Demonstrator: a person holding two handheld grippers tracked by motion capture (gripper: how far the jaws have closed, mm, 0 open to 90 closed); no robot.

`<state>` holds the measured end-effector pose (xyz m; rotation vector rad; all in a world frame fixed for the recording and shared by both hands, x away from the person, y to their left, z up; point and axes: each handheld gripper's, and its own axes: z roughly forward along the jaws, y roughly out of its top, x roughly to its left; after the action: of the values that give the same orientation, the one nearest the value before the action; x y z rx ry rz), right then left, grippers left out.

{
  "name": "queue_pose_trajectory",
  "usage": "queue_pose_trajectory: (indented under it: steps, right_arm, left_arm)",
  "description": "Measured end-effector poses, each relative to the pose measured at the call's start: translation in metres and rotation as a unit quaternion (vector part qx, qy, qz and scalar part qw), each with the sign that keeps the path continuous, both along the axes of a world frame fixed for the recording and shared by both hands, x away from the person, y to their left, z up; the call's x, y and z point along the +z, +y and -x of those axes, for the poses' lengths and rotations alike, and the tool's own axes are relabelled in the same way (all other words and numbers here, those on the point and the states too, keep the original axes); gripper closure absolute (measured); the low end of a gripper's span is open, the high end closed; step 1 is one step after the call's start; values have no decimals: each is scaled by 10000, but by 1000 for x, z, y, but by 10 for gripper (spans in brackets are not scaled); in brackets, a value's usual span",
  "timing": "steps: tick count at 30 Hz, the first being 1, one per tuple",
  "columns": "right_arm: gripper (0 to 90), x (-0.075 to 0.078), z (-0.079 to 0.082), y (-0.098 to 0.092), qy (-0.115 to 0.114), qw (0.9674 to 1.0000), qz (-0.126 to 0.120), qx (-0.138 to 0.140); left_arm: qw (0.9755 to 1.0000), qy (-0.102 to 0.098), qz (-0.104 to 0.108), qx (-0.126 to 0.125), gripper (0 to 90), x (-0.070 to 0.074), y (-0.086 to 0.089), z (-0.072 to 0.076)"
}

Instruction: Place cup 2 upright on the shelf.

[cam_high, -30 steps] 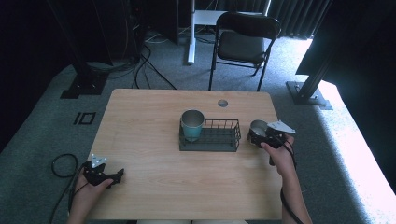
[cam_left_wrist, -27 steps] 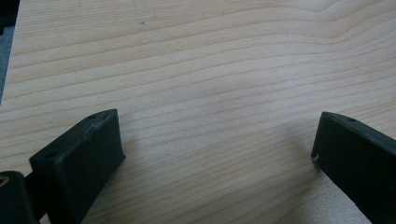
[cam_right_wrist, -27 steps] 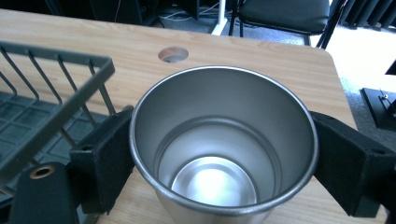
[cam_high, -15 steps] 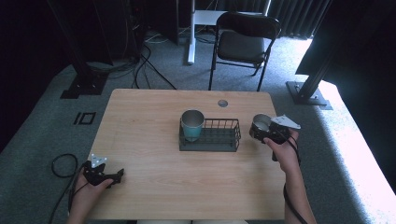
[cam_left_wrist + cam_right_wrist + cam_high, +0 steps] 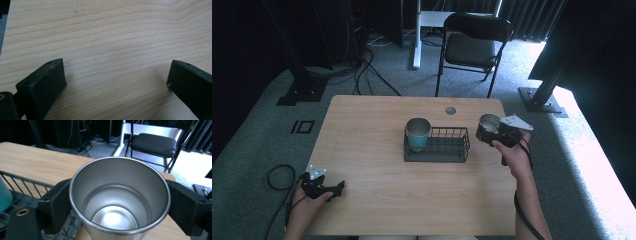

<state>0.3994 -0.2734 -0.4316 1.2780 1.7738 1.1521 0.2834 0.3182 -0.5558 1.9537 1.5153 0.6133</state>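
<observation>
High view: nearest, the left claw (image 5: 328, 188) rests released on the tabletop (image 5: 377, 200), while the right claw (image 5: 493, 134), clenched on one steel cup (image 5: 488, 123), has lifted it beside the single wire basket (image 5: 447, 148) holding one teal cup (image 5: 417, 133), likely headed in.

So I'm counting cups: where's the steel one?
In the high view the steel cup sits in the right claw, right of the basket holding the teal cup.
</observation>
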Motion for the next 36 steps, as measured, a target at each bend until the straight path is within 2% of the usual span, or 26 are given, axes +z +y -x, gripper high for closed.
queue_pose_trajectory:
  steps: [6,13,28,36]
  right_arm:
    - [133,13,-2,15,-106,9998,-57,152]
    - [133,17,-4,33,-103,9992,-87,384]
    - [133,17,-7,68,-63,9969,-126,772]
    - [133,8,-6,87,30,9949,-119,1002]
  left_arm:
    - [10000,0,0,1,24,0,0,0]
    - [10000,-2,0,0,24,0,0,0]
    - [10000,2,-4,-2,24,0,0,0]
    - [10000,3,-4,-2,24,0,0,0]
